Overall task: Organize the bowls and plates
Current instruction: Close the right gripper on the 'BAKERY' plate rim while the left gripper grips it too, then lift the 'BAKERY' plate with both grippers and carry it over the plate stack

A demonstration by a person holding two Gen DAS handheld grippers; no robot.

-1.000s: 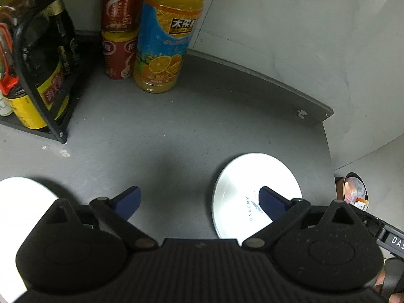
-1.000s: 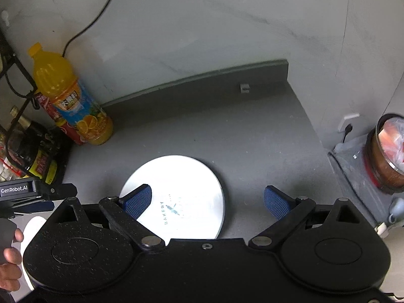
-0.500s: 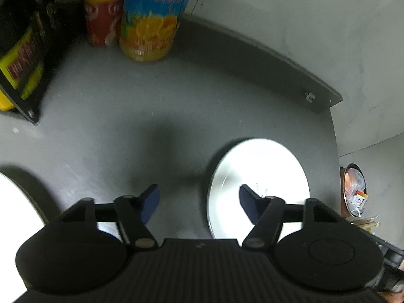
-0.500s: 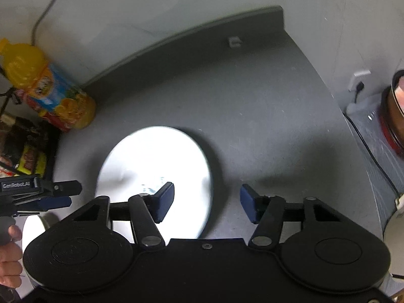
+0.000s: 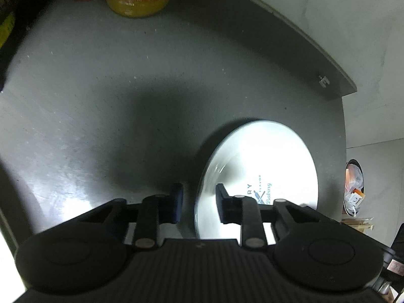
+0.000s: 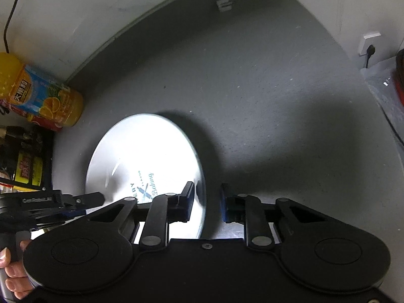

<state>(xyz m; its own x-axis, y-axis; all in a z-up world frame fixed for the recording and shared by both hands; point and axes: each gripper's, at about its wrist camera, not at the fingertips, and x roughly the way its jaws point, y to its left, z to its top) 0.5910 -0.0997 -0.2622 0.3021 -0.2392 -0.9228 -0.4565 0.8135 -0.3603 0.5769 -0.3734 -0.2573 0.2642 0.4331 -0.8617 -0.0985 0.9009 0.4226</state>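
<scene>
One white plate (image 5: 262, 166) lies flat on the grey counter (image 5: 101, 101), and both claws straddle its rim: the left claw (image 5: 198, 203) has one finger over the plate's left edge and the other outside it, the right claw (image 6: 207, 203) likewise at the right edge. Each is partly open with a gap on either side of the rim, gripping nothing. Bare counter lies ahead of both, as far as the raised back lip (image 6: 151, 17) (one juice bottle (image 6: 43, 96) far left).

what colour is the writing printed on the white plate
Blue-teal lettering, including the word "Baking", on the plate; clearest in the right wrist view.
</scene>
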